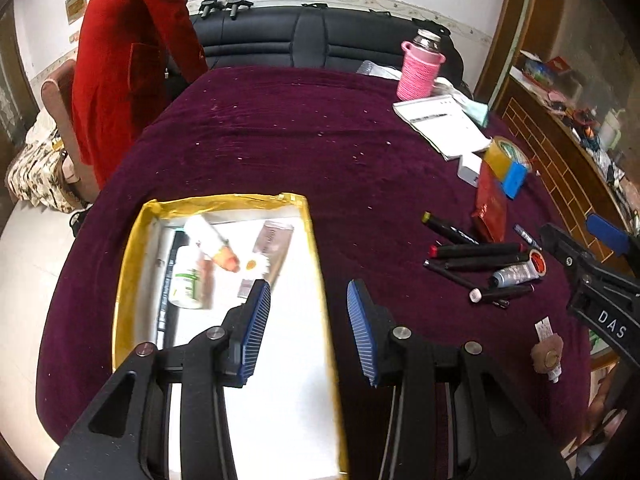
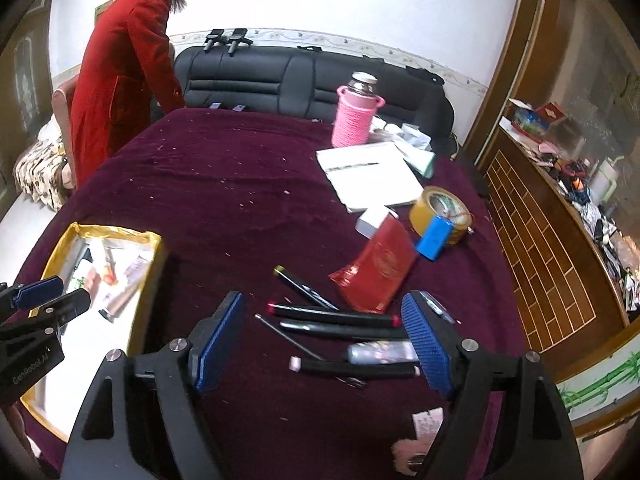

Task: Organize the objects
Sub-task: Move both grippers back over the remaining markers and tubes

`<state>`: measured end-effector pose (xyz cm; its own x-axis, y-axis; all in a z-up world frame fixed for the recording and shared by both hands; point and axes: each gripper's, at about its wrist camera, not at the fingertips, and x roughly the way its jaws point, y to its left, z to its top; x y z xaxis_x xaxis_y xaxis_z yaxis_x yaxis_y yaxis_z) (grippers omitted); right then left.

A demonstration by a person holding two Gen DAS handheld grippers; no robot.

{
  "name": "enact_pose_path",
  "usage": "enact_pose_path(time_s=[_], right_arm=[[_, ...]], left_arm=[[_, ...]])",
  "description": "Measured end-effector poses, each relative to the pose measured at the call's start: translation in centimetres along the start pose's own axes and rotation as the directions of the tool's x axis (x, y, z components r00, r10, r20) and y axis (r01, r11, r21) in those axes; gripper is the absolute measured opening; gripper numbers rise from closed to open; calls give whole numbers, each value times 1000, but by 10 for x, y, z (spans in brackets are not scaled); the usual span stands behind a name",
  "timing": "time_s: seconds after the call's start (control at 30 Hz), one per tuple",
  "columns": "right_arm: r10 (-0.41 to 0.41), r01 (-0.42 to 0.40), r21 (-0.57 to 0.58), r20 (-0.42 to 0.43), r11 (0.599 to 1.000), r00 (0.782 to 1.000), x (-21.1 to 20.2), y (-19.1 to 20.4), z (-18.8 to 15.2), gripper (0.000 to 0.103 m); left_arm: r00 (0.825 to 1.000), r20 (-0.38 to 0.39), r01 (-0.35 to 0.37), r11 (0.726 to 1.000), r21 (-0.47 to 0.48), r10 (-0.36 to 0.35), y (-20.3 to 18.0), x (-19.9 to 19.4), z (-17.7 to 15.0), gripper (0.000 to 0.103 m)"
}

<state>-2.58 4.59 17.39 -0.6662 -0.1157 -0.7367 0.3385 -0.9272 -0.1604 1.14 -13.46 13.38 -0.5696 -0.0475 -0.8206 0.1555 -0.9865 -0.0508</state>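
In the lower centre of the right wrist view, the right gripper hangs with its jaws wide apart and empty over a loose cluster of black markers and a small grey tube on the purple tablecloth. In the lower centre of the left wrist view, the left gripper is also spread and empty over the yellow-rimmed box, which already holds a white bottle and tubes. Judged from this, sorting is partway done; next the right gripper likely lowers and closes on one marker, then carries it left to the box.
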Motion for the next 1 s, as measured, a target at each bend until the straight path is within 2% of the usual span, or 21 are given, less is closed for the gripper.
enact_pose_path(time_s=[0.1,0.37,0.53,1.0], right_arm=[[7,-7,26,-18,1000,1000,4,-24,-9,76],[-3,12,107,-85,994,996,19,-85,-39,76],[-1,23,160,-132,987,991,31,-118,-58,76],[48,-6,212,-191,977,980,55,-151,-79,76]], left_arm=[[1000,-14,-13,1000,14,13,-17,1,-2,38],[995,-3,-102,990,96,103,-60,2,-7,38],[993,-7,-118,984,130,120,-79,6,-8,38],[990,-48,-121,979,164,130,-113,24,-10,38]])
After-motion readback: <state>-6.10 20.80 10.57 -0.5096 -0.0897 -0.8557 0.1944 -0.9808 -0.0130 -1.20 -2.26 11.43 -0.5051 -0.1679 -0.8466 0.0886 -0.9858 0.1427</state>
